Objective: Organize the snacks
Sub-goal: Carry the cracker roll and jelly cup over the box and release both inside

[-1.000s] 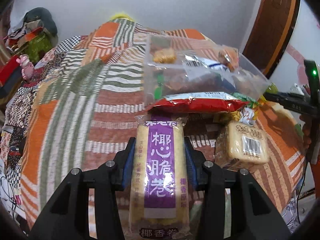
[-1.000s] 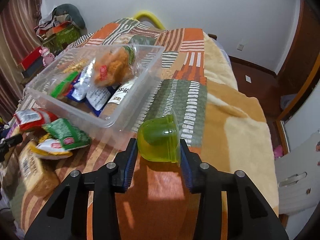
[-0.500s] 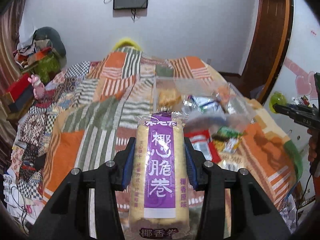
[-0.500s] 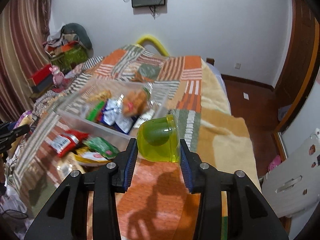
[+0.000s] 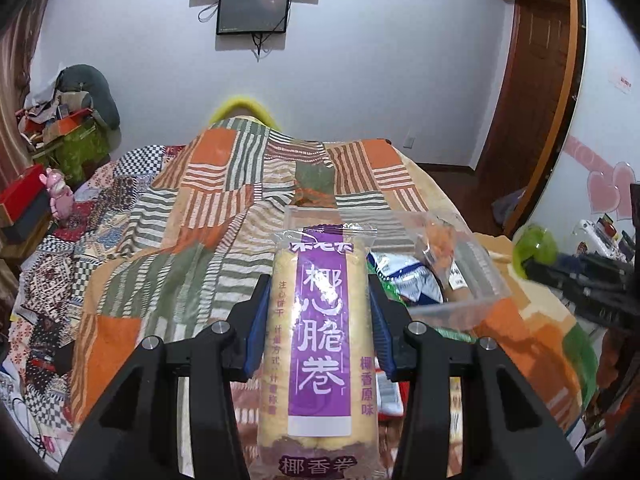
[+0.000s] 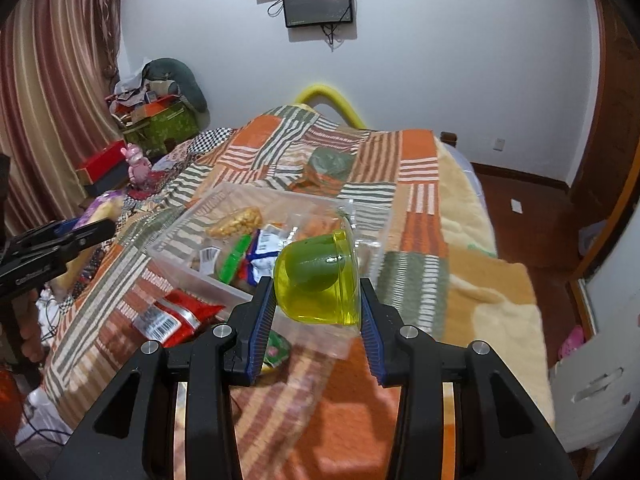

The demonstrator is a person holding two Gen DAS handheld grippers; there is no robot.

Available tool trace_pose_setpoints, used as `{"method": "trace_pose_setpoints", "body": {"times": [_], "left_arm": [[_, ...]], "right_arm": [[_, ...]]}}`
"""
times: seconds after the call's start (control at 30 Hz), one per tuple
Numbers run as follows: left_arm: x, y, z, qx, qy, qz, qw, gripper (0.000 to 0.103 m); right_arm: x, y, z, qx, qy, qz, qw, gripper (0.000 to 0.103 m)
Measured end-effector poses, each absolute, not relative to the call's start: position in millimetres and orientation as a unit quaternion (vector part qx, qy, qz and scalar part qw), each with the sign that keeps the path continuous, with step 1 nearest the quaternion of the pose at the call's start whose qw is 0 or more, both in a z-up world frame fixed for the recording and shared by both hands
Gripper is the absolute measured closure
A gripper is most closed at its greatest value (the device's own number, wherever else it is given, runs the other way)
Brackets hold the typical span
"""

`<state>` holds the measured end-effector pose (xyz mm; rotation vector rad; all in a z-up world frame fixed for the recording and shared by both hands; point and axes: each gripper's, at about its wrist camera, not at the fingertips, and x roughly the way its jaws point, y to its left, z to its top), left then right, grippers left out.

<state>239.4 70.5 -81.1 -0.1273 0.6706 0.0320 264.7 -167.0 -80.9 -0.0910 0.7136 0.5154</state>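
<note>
A clear bin (image 6: 224, 280) is sitting on the quilt (image 5: 168, 280), at 1 o'clock from the left gripper (image 5: 318, 312), which is clamping a purple wafer pack (image 5: 320, 336). The right gripper (image 6: 318, 312) is pinching a green jelly cup (image 6: 316, 280) narrowly.

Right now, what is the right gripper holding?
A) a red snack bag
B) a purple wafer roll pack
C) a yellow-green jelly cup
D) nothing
C: the right gripper has its blue pads pressed on either side of the yellow-green jelly cup, held above the clear bin; the purple wafer roll pack is in the left gripper.
</note>
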Motion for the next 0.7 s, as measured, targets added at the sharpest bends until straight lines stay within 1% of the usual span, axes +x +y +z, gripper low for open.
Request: {"method": "trace_pose_setpoints", "body": {"times": [0.33,0.7], "left_arm": [[296.3,73.6,-109.5,-0.067,0.354,0.019,0.933,0.058],[335.4,70.0,-132.8,-0.059,0.374,0.022,0.925,0.058]], "right_arm": [[291.2,-141.0,-108.8,-0.037,0.371,0.258,0.891,0.066],[305.5,-141.4,-130.9,-0.03,0.405,0.249,0.879,0.064]]}}
